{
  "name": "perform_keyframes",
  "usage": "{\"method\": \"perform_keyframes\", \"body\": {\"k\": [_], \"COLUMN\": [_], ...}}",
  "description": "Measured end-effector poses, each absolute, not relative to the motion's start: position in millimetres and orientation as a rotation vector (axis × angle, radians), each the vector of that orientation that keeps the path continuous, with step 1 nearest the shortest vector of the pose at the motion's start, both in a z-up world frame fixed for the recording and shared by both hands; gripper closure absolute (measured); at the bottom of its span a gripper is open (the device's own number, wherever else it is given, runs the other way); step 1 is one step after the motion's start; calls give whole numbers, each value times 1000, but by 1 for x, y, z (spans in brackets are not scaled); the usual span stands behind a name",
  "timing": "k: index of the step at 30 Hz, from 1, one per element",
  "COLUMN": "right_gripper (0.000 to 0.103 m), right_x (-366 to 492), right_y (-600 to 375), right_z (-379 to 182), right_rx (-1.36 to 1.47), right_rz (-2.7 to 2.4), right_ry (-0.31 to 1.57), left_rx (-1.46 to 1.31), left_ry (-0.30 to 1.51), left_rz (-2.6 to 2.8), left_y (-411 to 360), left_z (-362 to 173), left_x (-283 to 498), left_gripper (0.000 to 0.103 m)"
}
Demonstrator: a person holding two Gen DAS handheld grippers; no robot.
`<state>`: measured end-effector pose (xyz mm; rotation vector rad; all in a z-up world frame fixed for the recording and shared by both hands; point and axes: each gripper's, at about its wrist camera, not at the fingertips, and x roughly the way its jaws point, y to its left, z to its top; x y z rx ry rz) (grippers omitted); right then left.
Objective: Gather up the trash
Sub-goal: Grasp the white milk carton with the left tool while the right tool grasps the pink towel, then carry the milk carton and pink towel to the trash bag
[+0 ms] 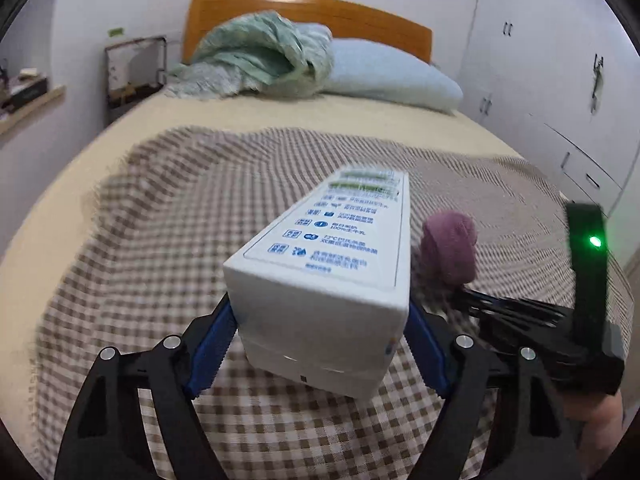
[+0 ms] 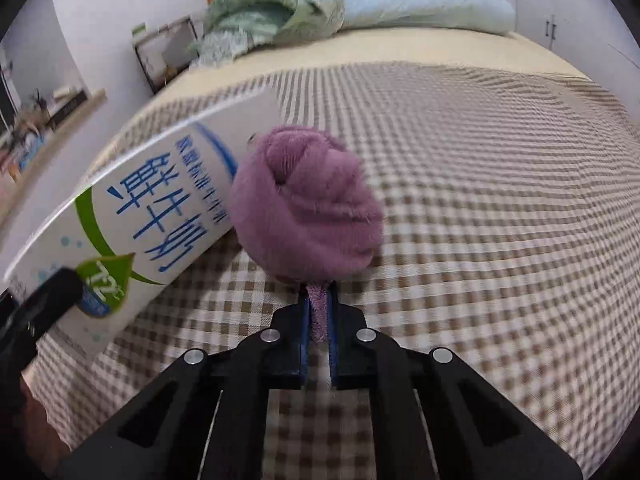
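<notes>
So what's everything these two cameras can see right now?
milk carton: one, white with blue print, between the left gripper's pads
rolled cloth: one, purple, pinched by the right gripper
checked blanket: one, brown and white, across the bed
sheet: one, cream, beneath the blanket
pillow: one, pale blue, by the headboard
crumpled throw: one, green, beside the pillow
headboard: one, orange wood
wardrobe: one, white, right of the bed
left gripper: black, blue pads
right gripper: black, shut
</notes>
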<state>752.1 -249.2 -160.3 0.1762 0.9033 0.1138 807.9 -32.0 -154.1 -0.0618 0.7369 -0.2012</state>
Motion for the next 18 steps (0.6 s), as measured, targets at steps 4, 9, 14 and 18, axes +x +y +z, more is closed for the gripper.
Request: {"method": "perform_keyframes", "body": {"k": [4,9,14,18], "right_gripper": [96,97,97,97], "right_x": [728,693,646,596], "right_y": [-267,-275,-296,-314], "right_z": [-129,-99,-70,-65], "right_rx": [196,160,188,178], "right_rz": [79,121,124,99], "right_ry": [816,757,684,685], "left_rx": [-70,-60,-48,-63], "left_ry": [698,674,564,505], "left_rz": [-170,-167,-129,-116], "left_y": [-30,-34,-33,-35], "left_z": [-134,-117,-81,-52], "left_x": [796,788,755,725], "left_gripper": [28,28,30,31]}}
